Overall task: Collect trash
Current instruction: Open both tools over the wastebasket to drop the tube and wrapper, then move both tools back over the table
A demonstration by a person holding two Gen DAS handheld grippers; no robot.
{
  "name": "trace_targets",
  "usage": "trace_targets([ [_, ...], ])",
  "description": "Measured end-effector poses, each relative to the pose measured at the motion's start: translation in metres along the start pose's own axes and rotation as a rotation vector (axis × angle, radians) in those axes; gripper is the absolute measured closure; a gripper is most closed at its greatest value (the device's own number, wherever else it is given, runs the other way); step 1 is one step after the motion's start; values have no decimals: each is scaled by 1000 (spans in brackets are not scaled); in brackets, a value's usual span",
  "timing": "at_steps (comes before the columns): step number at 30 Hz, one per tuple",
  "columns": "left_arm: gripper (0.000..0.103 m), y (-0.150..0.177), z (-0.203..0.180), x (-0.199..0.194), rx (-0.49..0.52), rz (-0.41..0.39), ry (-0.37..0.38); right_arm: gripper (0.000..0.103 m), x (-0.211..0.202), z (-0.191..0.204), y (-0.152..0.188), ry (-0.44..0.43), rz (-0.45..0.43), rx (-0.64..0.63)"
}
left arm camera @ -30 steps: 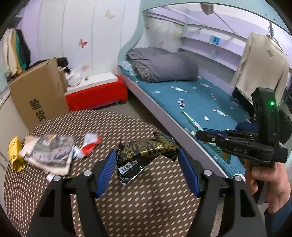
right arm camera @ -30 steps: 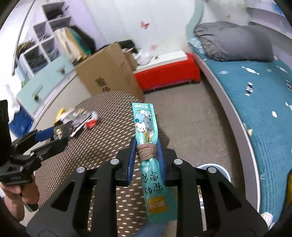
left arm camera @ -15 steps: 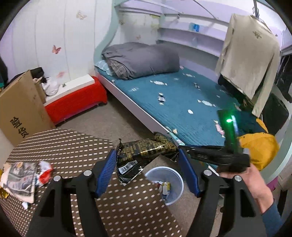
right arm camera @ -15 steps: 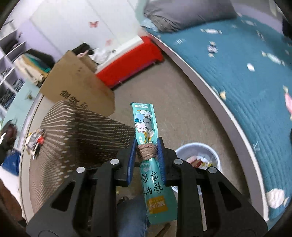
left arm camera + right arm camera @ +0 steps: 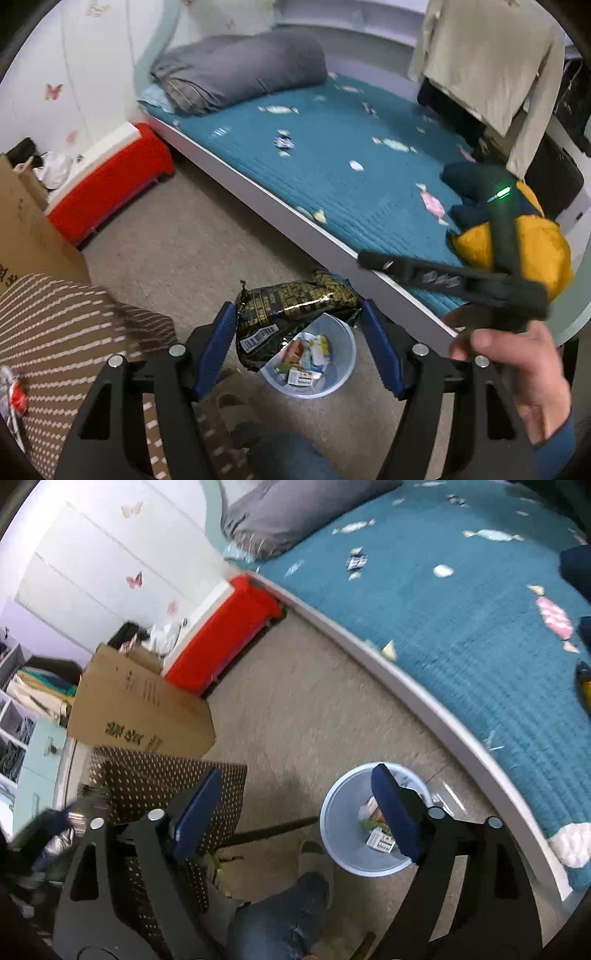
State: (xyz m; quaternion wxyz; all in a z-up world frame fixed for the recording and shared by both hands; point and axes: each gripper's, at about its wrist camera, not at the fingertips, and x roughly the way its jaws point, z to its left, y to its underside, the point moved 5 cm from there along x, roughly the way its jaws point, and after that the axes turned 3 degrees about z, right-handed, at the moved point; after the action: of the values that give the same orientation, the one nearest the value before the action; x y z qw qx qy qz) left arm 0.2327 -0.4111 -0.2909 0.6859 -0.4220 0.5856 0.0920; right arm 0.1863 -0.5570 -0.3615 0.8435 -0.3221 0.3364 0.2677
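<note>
My left gripper (image 5: pixel 295 312) is shut on a crumpled black-and-gold snack bag (image 5: pixel 288 302), which spans the gap between both blue pads. It hangs above a pale blue waste bin (image 5: pixel 345 376) on the floor, with several wrappers inside. My right gripper (image 5: pixel 297 775) has its jaws opening wide with nothing between them, and its right finger (image 5: pixel 395 808) overlaps the bin (image 5: pixel 332 812). The teal packet is no longer in view. In the left wrist view a hand (image 5: pixel 517 369) carries the blurred right gripper at the right.
The brown dotted table (image 5: pixel 55 332) lies to the left, with a scrap of trash (image 5: pixel 14 391) at its edge. A cardboard box (image 5: pixel 140 709) and a red bench (image 5: pixel 229 627) stand behind it. The teal bed (image 5: pixel 332 155) runs along the right. A jeans-clad leg (image 5: pixel 280 915) is below.
Both grippers swung from the table to over the bin. The right gripper's jaws spread apart and the teal packet left them. The left gripper still grips the snack bag.
</note>
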Motion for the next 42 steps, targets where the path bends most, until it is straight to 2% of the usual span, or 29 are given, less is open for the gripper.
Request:
trace_targets([
  [2,30,-2,-5,13,18,35,3,14,-12,-4,-5,-4,-30,14],
  [4,20,-4,-8,26,25,64,-3,9,-23,-6,-7,-3,-52,26],
  [5,11,-5,-8,30,21,69,-11,8,-28,-7,-8,-4,-63,29],
  [6,10,-6,-6,33,11,78,-16,8,-32,-7,-8,-6,-71,32],
  [11,10,-8,7,26,-50,59,-16,6,-43,-4,-5,9,-90,37],
  [19,10,-7,17,-17,-87,-38,-24,6,-55,21,2,29,-117,3],
  [30,10,10,34,-99,-130,-191,-50,6,-95,93,8,20,-198,-109],
  [37,10,32,63,-147,-195,-268,-66,6,-111,152,22,-3,-220,-206],
  [42,10,55,89,-178,-235,-319,-116,6,-116,189,34,-12,-220,-270],
])
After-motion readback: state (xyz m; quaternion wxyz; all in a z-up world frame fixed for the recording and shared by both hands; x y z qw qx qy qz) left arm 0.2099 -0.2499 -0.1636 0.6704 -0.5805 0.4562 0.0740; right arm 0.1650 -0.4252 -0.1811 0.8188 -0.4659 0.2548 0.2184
